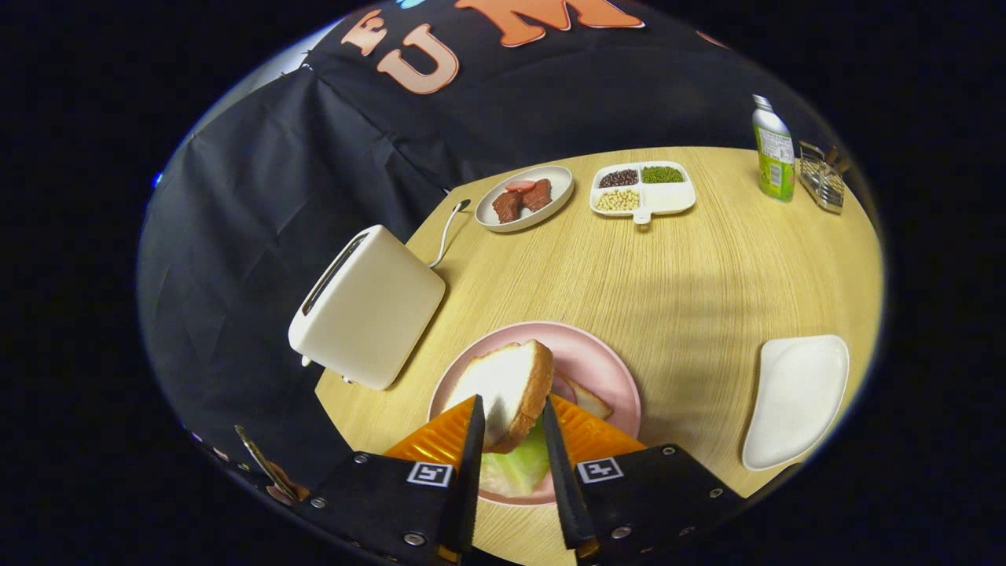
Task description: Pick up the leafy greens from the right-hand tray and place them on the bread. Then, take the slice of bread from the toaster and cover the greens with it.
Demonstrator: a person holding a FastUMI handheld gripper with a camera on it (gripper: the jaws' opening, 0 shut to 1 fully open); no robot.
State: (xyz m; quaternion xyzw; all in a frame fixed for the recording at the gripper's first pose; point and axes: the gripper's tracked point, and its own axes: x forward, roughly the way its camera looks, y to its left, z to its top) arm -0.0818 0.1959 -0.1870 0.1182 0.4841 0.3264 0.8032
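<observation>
Two fingers of the gripper [509,428] pinch the slice of bread [507,389] from both sides, clamped on its lower edge, so the slice hangs tilted, crust to the right. It sits right over the pink plate [605,362]. Leafy greens [515,468] lie on that plate between the fingers, directly under the held slice; a bit of the bottom bread [585,397] shows just beyond. Edge grip makes sense: it lets the slice tip down flat onto the greens. The toaster [369,306] stands just left of the plate, slot looks empty. The white tray [798,397] to the right is bare, so the greens step looks done. My read: covering step, nearly finished, only lowering and release left. Risk: slice lands off-centre.
</observation>
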